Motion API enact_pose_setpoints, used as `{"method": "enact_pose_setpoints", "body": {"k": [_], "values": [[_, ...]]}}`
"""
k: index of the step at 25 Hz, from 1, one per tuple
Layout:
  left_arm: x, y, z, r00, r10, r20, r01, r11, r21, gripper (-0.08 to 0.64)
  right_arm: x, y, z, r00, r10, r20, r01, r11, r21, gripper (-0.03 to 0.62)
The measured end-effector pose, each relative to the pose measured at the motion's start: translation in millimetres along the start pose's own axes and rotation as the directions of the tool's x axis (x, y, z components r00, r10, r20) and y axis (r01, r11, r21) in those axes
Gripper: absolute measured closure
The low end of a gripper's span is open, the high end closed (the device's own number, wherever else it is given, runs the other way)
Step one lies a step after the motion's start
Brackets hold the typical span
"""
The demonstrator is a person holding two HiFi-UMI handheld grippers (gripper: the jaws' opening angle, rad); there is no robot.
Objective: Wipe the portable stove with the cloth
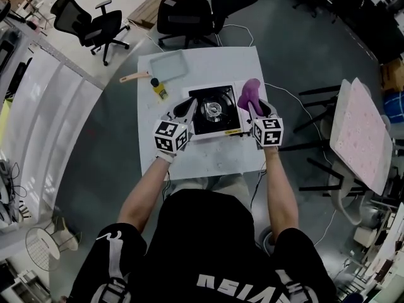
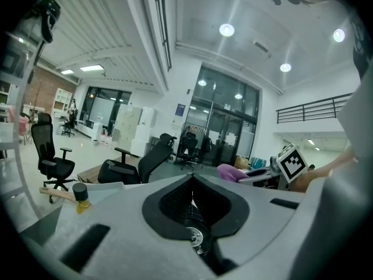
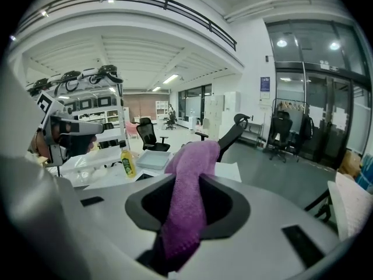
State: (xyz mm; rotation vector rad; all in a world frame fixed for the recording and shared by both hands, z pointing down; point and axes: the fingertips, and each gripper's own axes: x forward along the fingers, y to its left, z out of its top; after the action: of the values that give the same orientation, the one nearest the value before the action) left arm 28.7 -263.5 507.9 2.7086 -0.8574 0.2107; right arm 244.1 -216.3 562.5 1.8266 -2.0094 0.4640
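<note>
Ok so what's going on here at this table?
A person at a white table has a gripper in each hand. The right gripper is shut on a purple cloth, holding it over the right end of a portable stove. The left gripper, closed and empty, is at the stove's left edge. Whether the cloth touches the stove can't be told. A tray and a small bottle sit farther back.

Near side of the portable stove (image 1: 214,111): bare counter (image 1: 208,156), free pass. Left of the stove: yellow bottle (image 1: 158,88) and wooden-handled tool (image 1: 134,77) in the way, tray (image 1: 168,65) beyond them. Far side, right of the tray: bare. Right of the stove: hardly any counter. Office chairs (image 1: 183,14) past the far edge.
</note>
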Motion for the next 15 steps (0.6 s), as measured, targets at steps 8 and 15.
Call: {"method": "enact_pose_setpoints", "body": {"k": [8, 15], "values": [[35.4, -1.2, -12.4, 0.999, 0.026, -0.035, -0.026, 1.000, -0.013, 0.557, 55.5, -18.1, -21.3, 0.994, 0.059, -0.092, -0.061, 0.998, -0.022, 0.482], [69.3, 2.5, -21.6, 0.995, 0.070, -0.068, -0.071, 0.997, -0.013, 0.557, 108.1, -31.9, -44.3, 0.975, 0.134, -0.177, -0.140, 0.990, -0.022, 0.482]]}}
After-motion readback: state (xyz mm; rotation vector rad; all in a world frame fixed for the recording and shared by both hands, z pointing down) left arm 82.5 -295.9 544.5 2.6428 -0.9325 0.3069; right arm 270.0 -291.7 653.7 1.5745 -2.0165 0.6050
